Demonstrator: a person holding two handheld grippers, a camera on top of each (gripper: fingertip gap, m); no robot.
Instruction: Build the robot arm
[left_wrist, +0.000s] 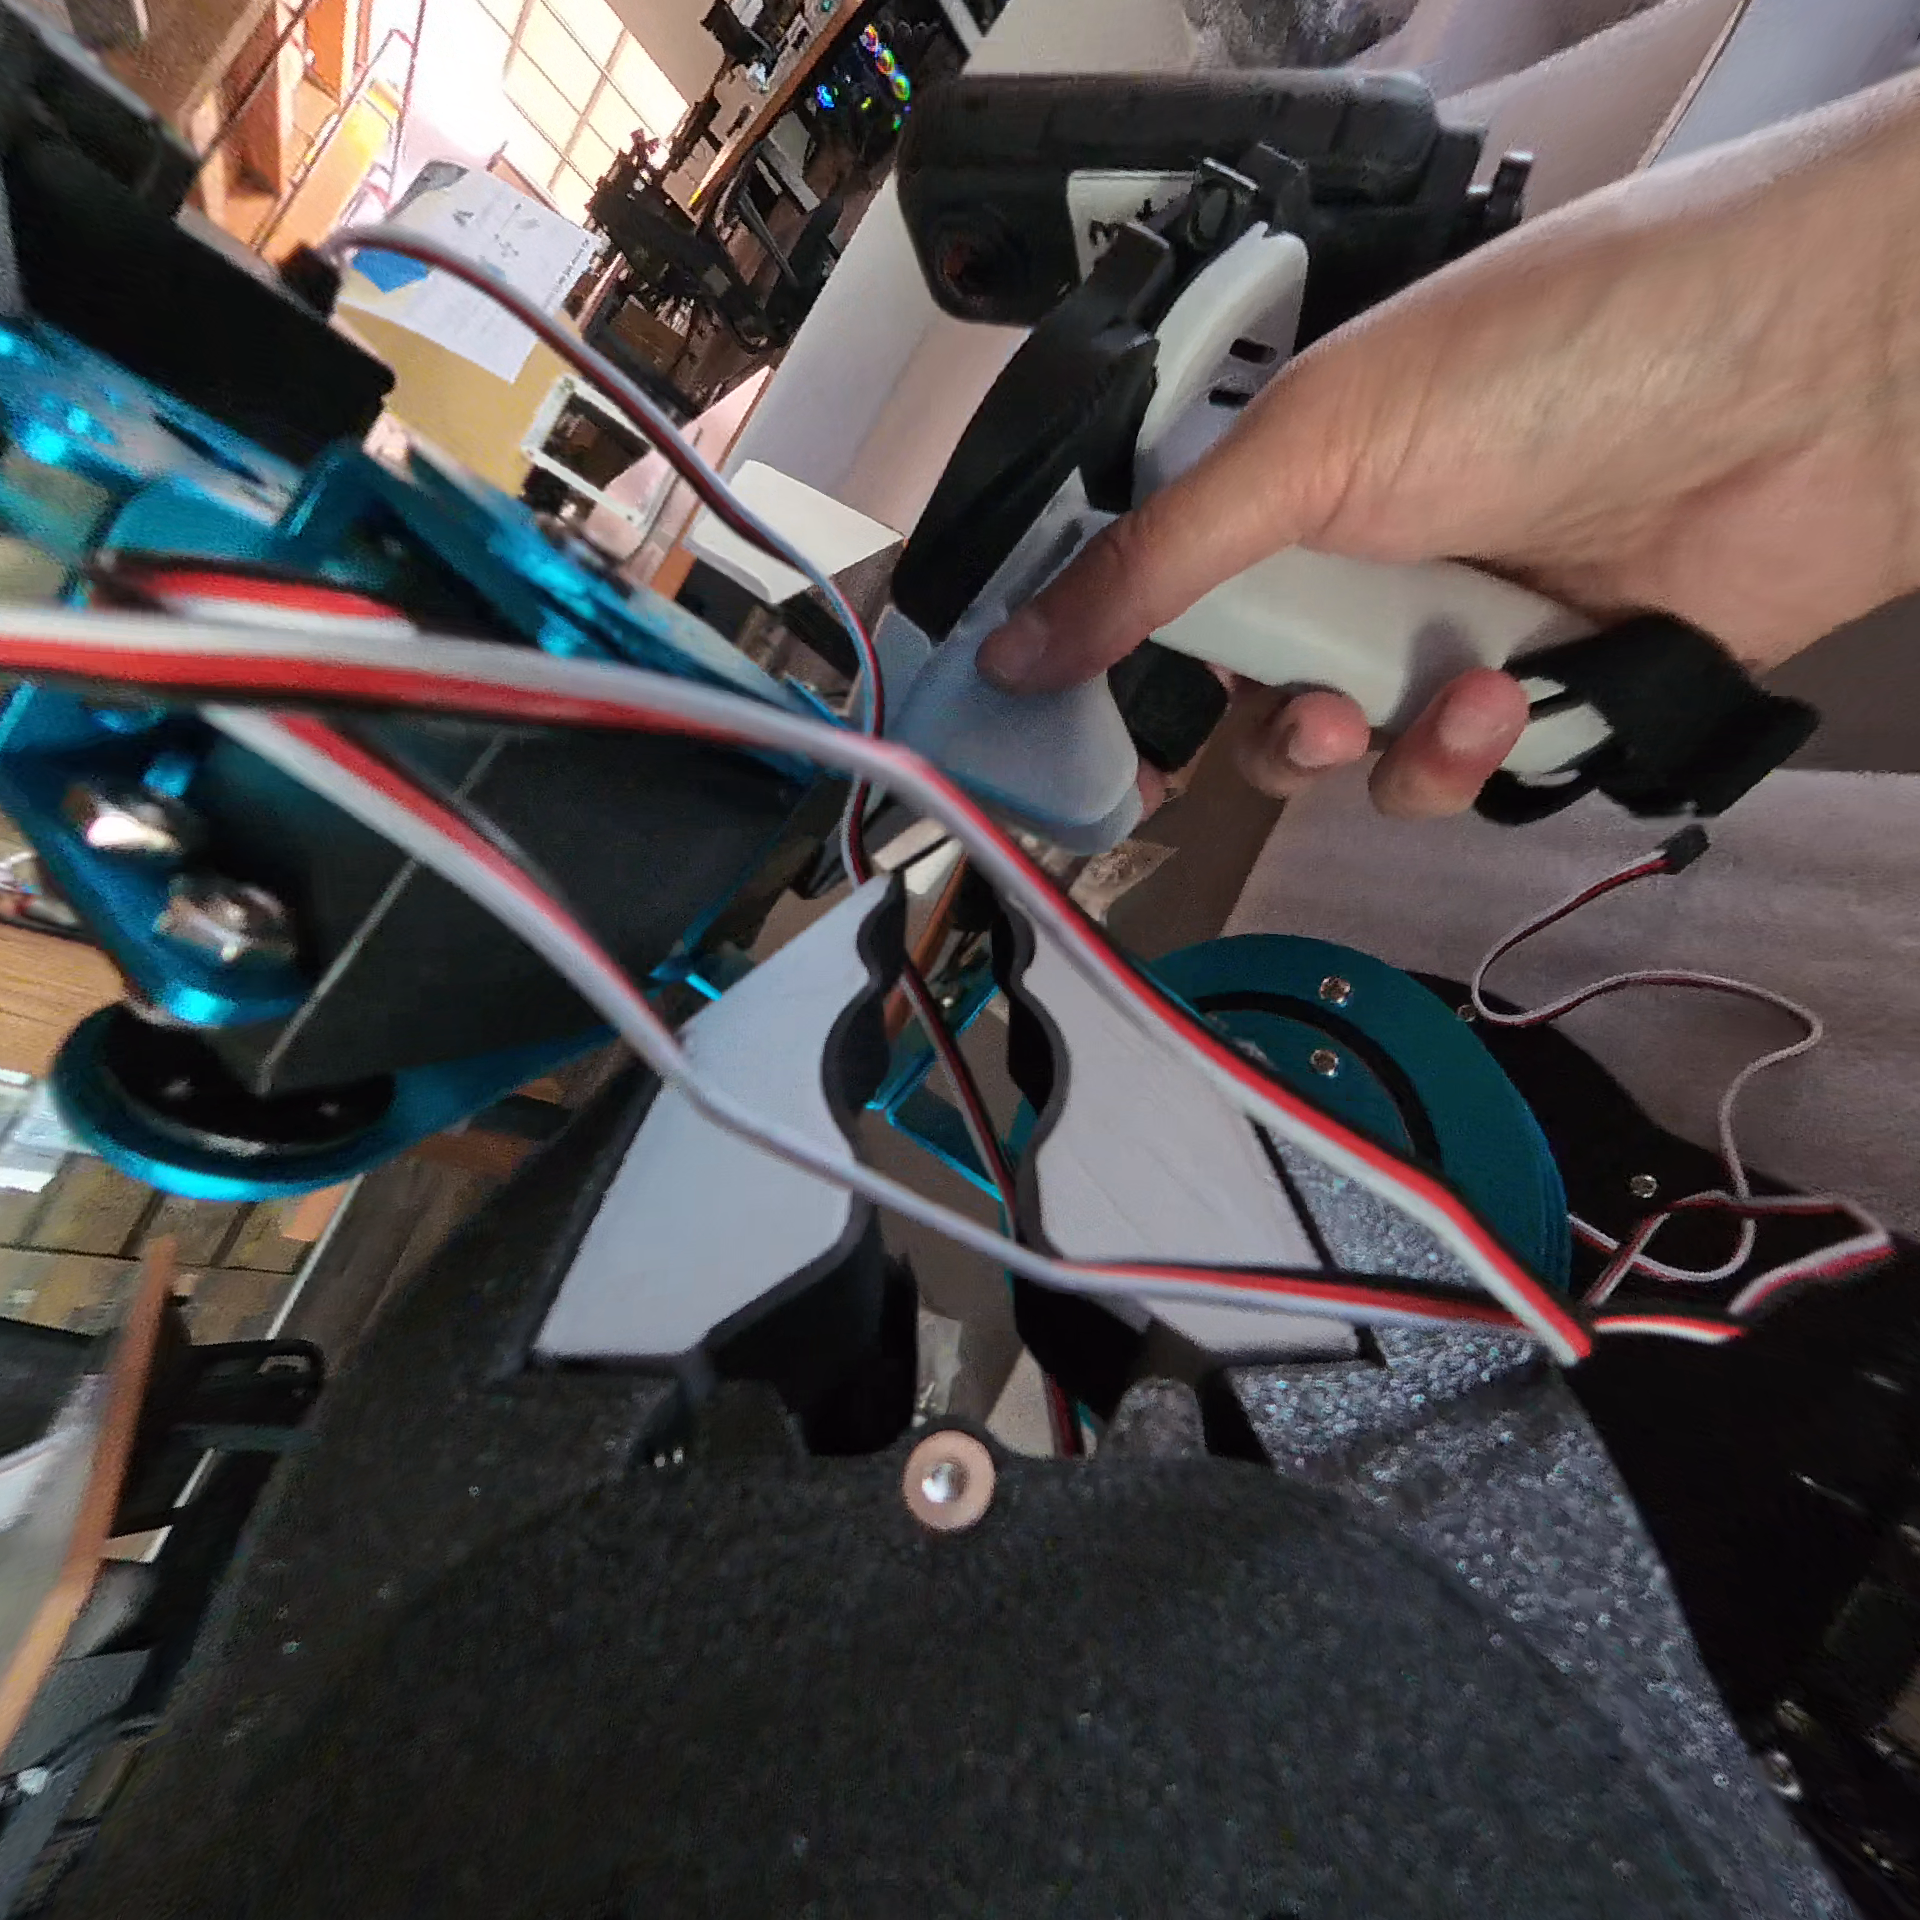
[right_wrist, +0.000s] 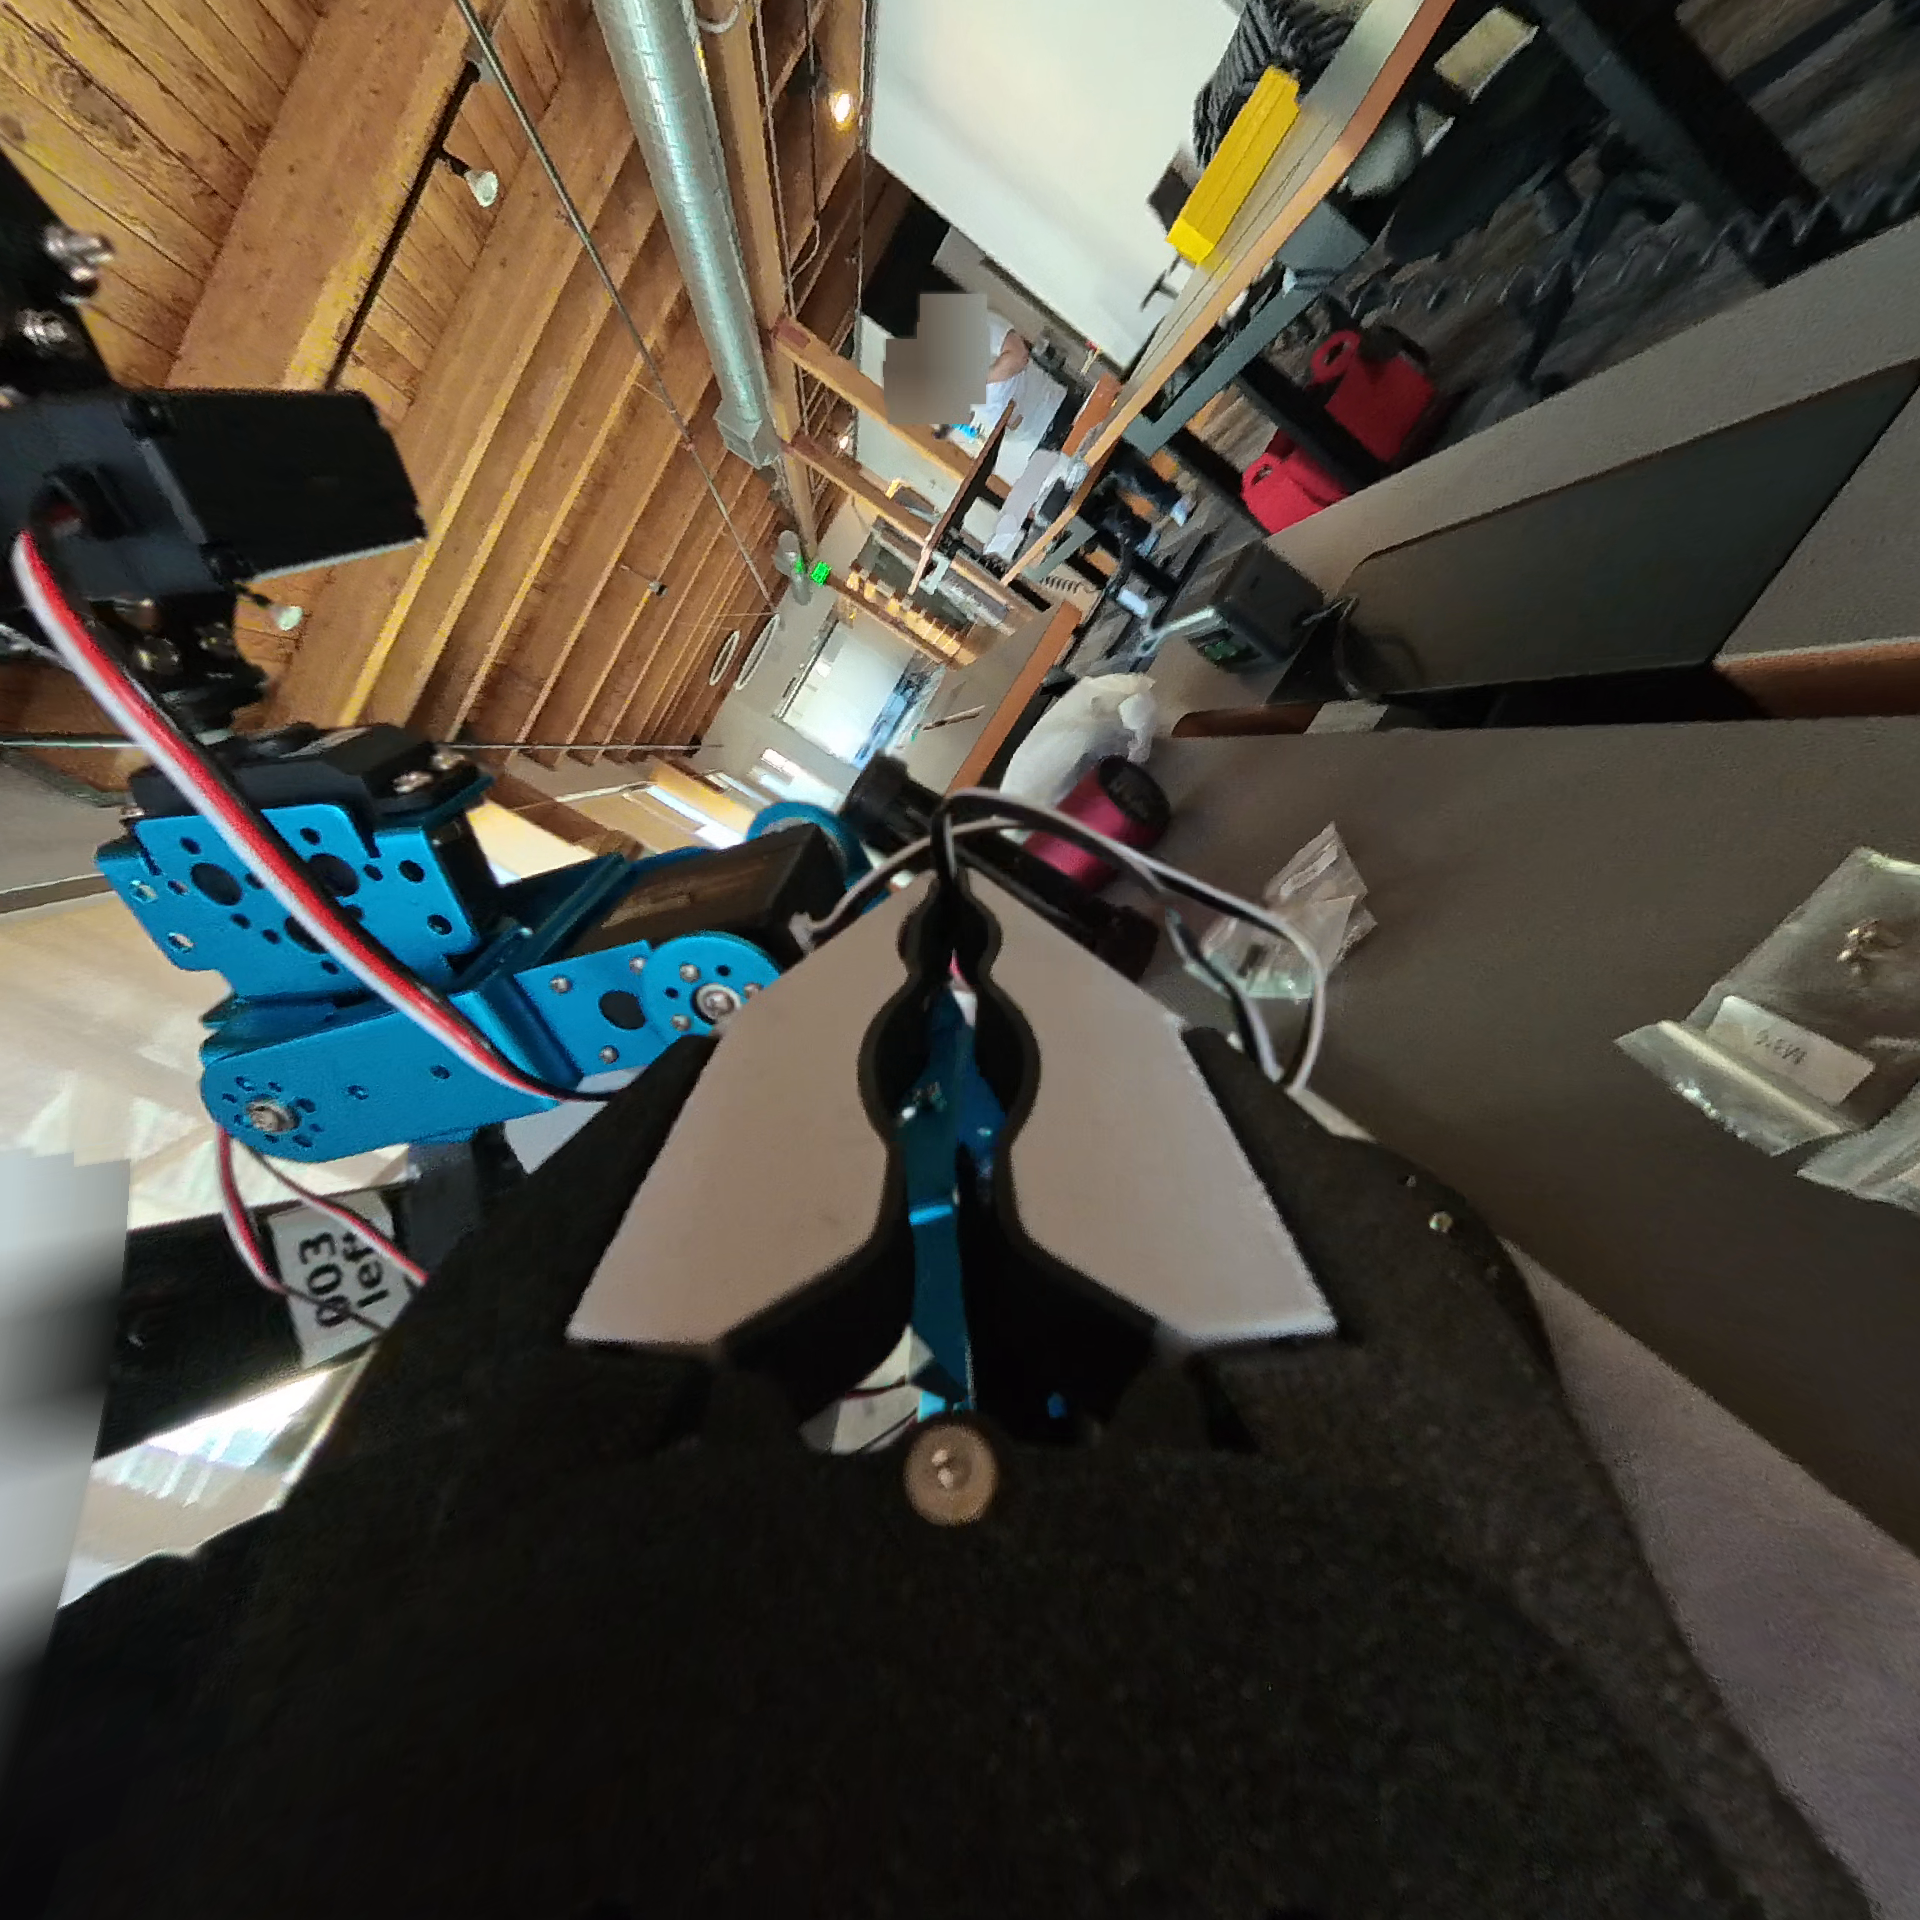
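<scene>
Both tools are being held steeply tilted around a small blue metal robot arm (right_wrist: 436, 966). In the left wrist view, the left tool (left_wrist: 940, 935) is being kept narrowly parted, a thin blue bracket strip and a servo wire running through the gap; whether the pads are gripping them cannot be told. The right tool (right_wrist: 940, 914) is being closed to a narrow slit at the tips, with a blue metal bracket (right_wrist: 951, 1174) being seen between the scalloped inner edges and black-and-white wires (right_wrist: 1091, 842) emerging just past the tips; a firm grip on the bracket looks likely but cannot be confirmed. A hand (left_wrist: 1507, 499) is being wrapped around the white handle of the right tool, index finger extended along it.

The robot arm is being shown as anodised blue brackets joined with black servos (right_wrist: 260, 488), red-white-black ribbon cables (left_wrist: 727, 717) being draped loosely across it. Its round blue base (left_wrist: 1382, 1081) is being seen over the grey table (right_wrist: 1558, 935), where clear plastic parts bags (right_wrist: 1787, 1029) are lying.
</scene>
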